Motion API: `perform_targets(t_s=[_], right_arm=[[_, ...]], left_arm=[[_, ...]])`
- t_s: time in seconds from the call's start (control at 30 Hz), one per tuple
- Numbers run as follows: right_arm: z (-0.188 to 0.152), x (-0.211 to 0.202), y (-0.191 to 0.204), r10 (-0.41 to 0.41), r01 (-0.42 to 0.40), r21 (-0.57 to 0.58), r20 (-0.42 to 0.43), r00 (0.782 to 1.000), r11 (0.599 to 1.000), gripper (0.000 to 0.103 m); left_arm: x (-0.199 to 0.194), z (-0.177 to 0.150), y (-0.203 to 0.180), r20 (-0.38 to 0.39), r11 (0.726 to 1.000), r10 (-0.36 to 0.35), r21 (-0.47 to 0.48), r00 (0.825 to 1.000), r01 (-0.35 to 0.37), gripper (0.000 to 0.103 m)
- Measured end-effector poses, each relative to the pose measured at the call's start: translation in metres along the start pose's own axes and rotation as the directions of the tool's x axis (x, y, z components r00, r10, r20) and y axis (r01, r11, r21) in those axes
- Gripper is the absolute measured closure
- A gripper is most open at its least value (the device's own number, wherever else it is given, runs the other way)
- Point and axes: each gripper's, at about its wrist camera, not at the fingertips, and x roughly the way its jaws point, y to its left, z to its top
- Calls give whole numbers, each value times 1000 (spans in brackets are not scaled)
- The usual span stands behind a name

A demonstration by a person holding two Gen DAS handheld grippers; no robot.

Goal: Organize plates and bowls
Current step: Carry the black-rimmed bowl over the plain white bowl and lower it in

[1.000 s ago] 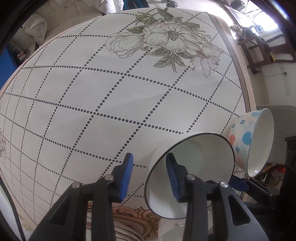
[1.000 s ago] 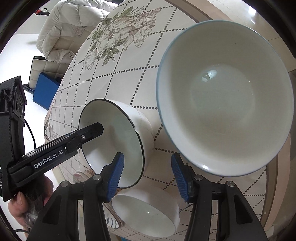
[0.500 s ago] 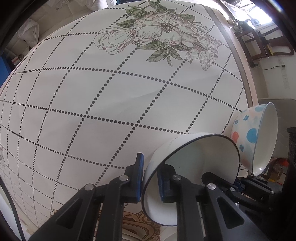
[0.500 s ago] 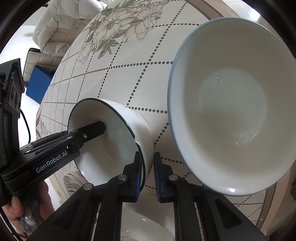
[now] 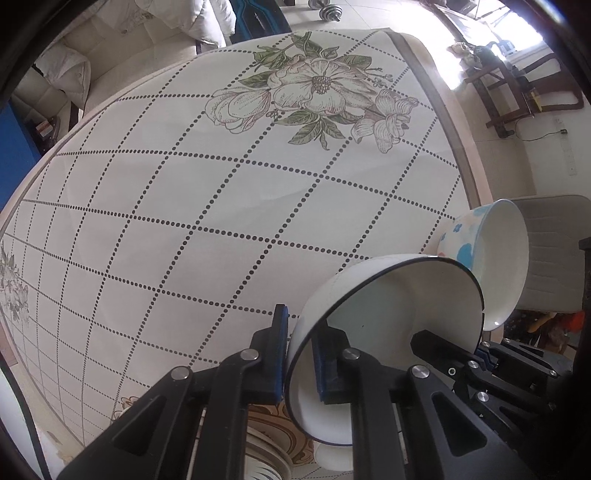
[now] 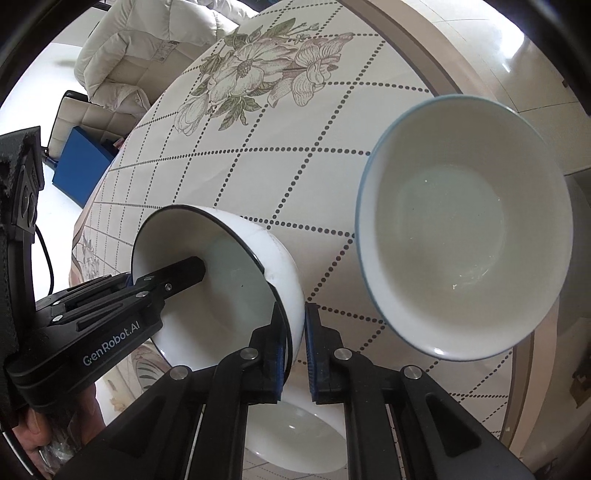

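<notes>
Left wrist view: left gripper (image 5: 298, 354) clenched on rim of black-rimmed bowl (image 5: 384, 325), bowl above surface (image 5: 184, 206), mouth tipped toward camera. Spotted bowl (image 5: 491, 258) beside, at surface edge.

Right wrist view: right gripper (image 6: 295, 343) pinching same bowl's opposite rim. Step: two-gripper lift; next likely nesting, needs levelling.

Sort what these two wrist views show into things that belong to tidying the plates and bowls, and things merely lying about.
Part of the job:
- white bowl with a black rim, gripped by left gripper and right gripper
- white bowl with a blue rim
- plain white bowl

Lying about:
- cream padded jacket
- blue box
- dumbbell
</notes>
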Motion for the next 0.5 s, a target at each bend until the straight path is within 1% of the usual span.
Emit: perform_targets(t_s=[0.13,0.23,0.33,0.5], right_arm=[[-11,-24,4,32,-32,-6,11,999,999,92],[-23,-41,6,57,-57,-15,11,998,998,92],[-36,-55,5,76,-75,-28,7,997,997,92],[-68,-67,2,60,-60,-55,6,998,997,92]], left_arm=[[-31,-12,-9,45,1000,-13,-1,999,13,93],[-48,-27,-15,63,1000,-17,3,998,17,93],[-58,-40,-17,69,1000,-18,7,997,17,93],[-59,-67,-24,62,1000,-20,14,998,19,93]])
